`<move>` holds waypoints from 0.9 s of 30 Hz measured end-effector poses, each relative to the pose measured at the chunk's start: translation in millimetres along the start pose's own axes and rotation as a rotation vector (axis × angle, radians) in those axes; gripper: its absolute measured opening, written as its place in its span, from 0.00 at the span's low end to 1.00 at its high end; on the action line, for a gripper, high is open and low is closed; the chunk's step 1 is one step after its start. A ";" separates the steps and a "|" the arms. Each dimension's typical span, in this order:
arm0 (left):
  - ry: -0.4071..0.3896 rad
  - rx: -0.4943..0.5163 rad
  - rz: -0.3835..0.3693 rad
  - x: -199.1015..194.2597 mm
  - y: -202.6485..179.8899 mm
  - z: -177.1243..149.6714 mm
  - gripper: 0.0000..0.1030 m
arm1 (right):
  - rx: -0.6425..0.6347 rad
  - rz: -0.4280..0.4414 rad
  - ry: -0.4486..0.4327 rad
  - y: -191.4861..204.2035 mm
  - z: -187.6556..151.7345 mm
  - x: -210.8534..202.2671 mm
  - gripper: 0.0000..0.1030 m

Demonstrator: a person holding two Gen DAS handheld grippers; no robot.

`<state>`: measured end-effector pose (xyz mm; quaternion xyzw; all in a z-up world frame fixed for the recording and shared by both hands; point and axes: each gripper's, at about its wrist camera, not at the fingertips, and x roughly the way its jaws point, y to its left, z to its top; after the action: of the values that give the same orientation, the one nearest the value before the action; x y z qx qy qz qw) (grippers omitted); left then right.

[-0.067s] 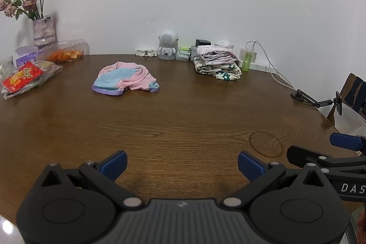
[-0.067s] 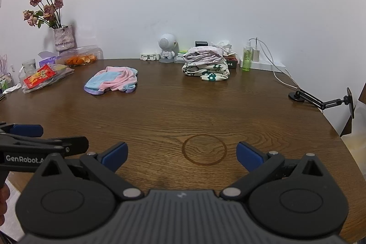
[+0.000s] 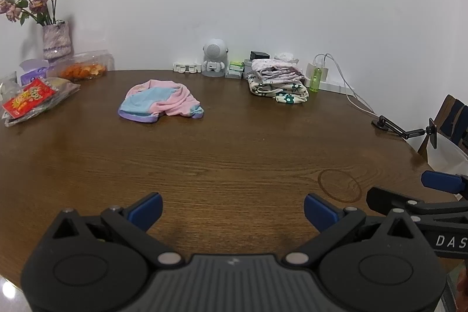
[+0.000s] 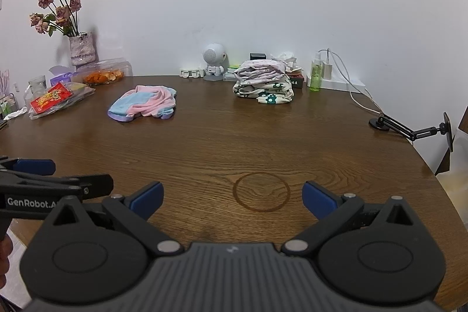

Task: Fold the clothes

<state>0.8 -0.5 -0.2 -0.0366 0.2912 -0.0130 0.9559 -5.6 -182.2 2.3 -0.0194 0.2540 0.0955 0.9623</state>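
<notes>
A crumpled pink, light-blue and purple garment (image 3: 160, 102) (image 4: 144, 103) lies on the far left-middle of the round wooden table (image 3: 228, 154) (image 4: 234, 142). A stack of folded clothes (image 3: 278, 85) (image 4: 264, 85), floral at the bottom, sits at the back by the wall. My left gripper (image 3: 233, 210) hovers open over the table's near edge, nothing between its blue pads. My right gripper (image 4: 233, 199) stands open beside it, above a ring stain (image 4: 261, 191), also with nothing in it. Each gripper shows at the edge of the other's view.
A vase of dried roses (image 3: 55, 41), snack bags (image 3: 32, 100) and a box of orange peels (image 3: 84, 70) fill the back left. A small robot figure (image 3: 215, 57), a green bottle (image 3: 316, 78), charger and cable line the wall. A black phone-holder arm (image 4: 409, 130) stands at the right edge.
</notes>
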 end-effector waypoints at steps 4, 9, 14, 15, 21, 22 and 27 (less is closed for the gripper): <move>0.001 -0.003 -0.004 1.5 -0.9 0.5 1.00 | 0.003 0.002 -0.003 0.1 -1.2 -0.3 1.00; 0.003 -0.002 -0.004 -3.4 0.1 3.3 1.00 | 0.004 0.003 -0.003 1.3 0.2 -1.8 1.00; -0.001 -0.002 0.000 -7.2 -1.5 3.8 1.00 | 0.005 0.006 -0.001 -0.8 0.4 -1.4 1.00; -0.003 -0.002 0.001 -8.0 -1.8 3.5 1.00 | 0.005 0.006 -0.001 -1.1 0.6 -1.4 1.00; -0.004 -0.003 0.000 -7.2 -2.3 4.6 1.00 | 0.006 0.007 0.000 -0.6 0.5 -1.2 1.00; -0.005 -0.003 0.001 -7.2 -2.4 4.6 1.00 | 0.007 0.008 0.001 -0.5 0.4 -1.2 1.00; -0.009 -0.004 0.001 -6.1 -1.7 2.0 1.00 | 0.007 0.007 0.001 0.5 -0.8 -0.3 1.00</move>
<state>-3.1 -1.8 5.0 -0.0384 0.2870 -0.0120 0.9571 -6.4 -181.9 1.8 -0.0153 0.2548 0.0979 0.9619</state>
